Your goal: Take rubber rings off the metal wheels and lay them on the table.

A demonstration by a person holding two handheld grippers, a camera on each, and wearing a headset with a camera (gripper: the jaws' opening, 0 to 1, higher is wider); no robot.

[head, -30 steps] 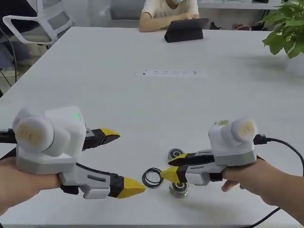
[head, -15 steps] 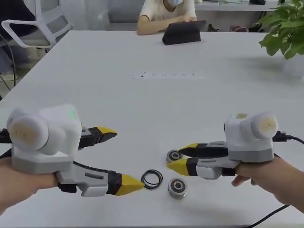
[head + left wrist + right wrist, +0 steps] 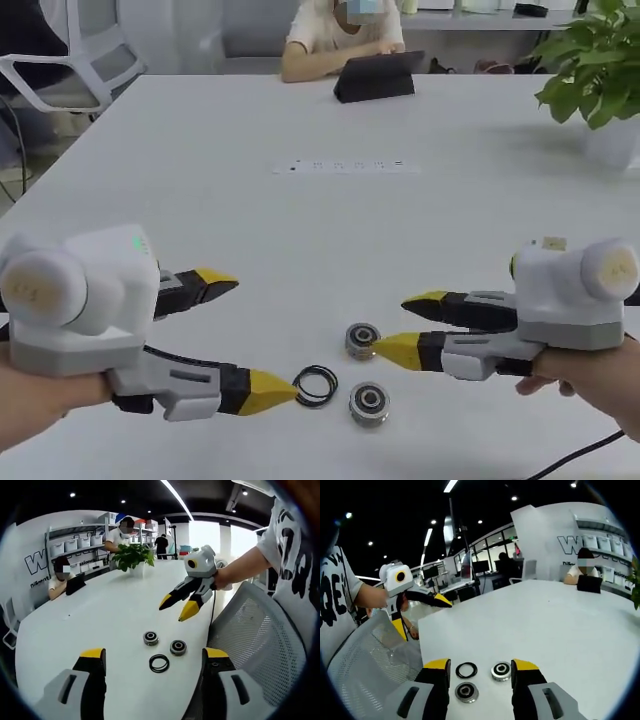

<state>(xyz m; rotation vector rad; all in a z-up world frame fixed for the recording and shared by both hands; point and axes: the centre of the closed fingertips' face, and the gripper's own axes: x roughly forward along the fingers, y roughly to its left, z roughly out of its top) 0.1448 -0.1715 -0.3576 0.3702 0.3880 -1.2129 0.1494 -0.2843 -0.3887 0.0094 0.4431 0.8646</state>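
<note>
Two small metal wheels lie on the white table, one farther and one nearer; each shows a dark band. Black rubber rings lie flat just left of the nearer wheel. My left gripper is open and empty, its lower tip close beside the rings. My right gripper is open and empty, with its lower tip just right of the farther wheel. In the left gripper view the rings and wheels sit ahead of the jaws. The right gripper view has the rings and wheels between its jaws.
A white power strip lies mid-table. At the far end a person sits behind a dark tablet. A potted plant stands at the far right and an office chair at the far left. A cable trails from the right gripper.
My right gripper has drawn back to the right, off the wheels, so the nearer wheel now lies uncovered. The left gripper has barely moved. The rings and wheels stay put.
</note>
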